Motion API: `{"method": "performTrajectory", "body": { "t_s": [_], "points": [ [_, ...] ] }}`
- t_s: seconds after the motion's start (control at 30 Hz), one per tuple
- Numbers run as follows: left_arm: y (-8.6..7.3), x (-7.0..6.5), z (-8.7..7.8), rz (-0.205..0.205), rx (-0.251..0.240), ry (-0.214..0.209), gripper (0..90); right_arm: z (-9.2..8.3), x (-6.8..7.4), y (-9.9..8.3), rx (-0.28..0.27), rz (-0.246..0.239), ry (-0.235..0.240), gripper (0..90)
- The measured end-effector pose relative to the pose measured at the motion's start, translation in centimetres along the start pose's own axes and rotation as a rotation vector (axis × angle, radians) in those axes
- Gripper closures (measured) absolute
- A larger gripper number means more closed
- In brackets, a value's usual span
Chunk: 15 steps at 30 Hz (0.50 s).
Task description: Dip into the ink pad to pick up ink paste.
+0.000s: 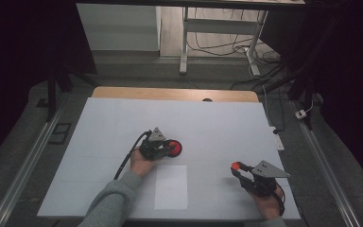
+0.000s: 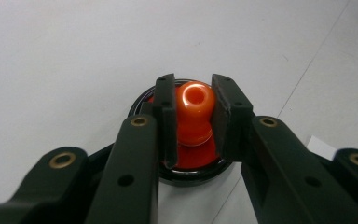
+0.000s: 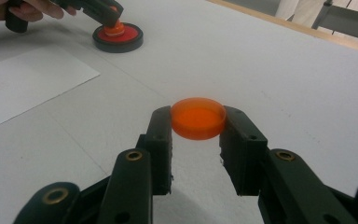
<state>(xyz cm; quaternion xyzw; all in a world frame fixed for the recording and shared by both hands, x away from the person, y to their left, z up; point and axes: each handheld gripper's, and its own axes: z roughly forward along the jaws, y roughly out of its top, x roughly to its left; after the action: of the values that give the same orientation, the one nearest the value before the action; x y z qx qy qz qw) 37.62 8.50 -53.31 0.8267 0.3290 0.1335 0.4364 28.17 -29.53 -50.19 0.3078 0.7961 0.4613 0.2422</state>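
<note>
Key relation: the right tongs (image 3: 196, 140) hold a flat orange disc (image 3: 198, 117) out in front of them; the black-rimmed red base (image 3: 118, 37) where the other piece sits lies ahead and to the left in the right gripper view, well apart across bare bench.
Left tongs (image 2: 193, 122): closed on an orange knob (image 2: 193, 109), one jaw on each side of its narrow waist; the knob has a rounded top with a small hole.
Knob axis: it stands upright on the red centre of the base (image 2: 186, 175), its long axis pointing up between the jaws.
Right tongs state: gripping the disc by its rim at the jaw tips, the disc lying flat and level; it appears to be held just above the bench, though the view does not settle whether it touches.
From above: the left tongs (image 1: 165, 148) sit near the middle of the bench at the base (image 1: 174, 147); the right tongs (image 1: 238, 171) with the disc (image 1: 235, 166) are toward the person's right, near the front edge.
Nearer hand: the left hand (image 1: 142, 163) is at the base; the right hand (image 1: 264, 201) is well away from it.
Other things: a white sheet of paper (image 1: 171, 187) lies flat on the bench (image 1: 217, 123) between the two hands.
In the way: nothing stands between the disc and the base; the left tongs themselves occupy the space over the base.
</note>
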Motion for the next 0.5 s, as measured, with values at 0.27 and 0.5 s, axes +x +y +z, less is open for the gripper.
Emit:
{"method": "performTrajectory", "body": {
  "t_s": [0.27, 0.5],
  "points": [
    [0.6, 0.7, -1.0, -0.027, -0.048, 0.020, 72.9, 0.0, -0.2, -0.1, 0.006, 0.004, -0.003, 64.3],
    [1.2, 1.0, -1.7, -0.042, -0.069, 0.003, 72.8, 0.2, -0.2, -0.1, 0.005, 0.006, 0.000, 64.2]
  ]
}}
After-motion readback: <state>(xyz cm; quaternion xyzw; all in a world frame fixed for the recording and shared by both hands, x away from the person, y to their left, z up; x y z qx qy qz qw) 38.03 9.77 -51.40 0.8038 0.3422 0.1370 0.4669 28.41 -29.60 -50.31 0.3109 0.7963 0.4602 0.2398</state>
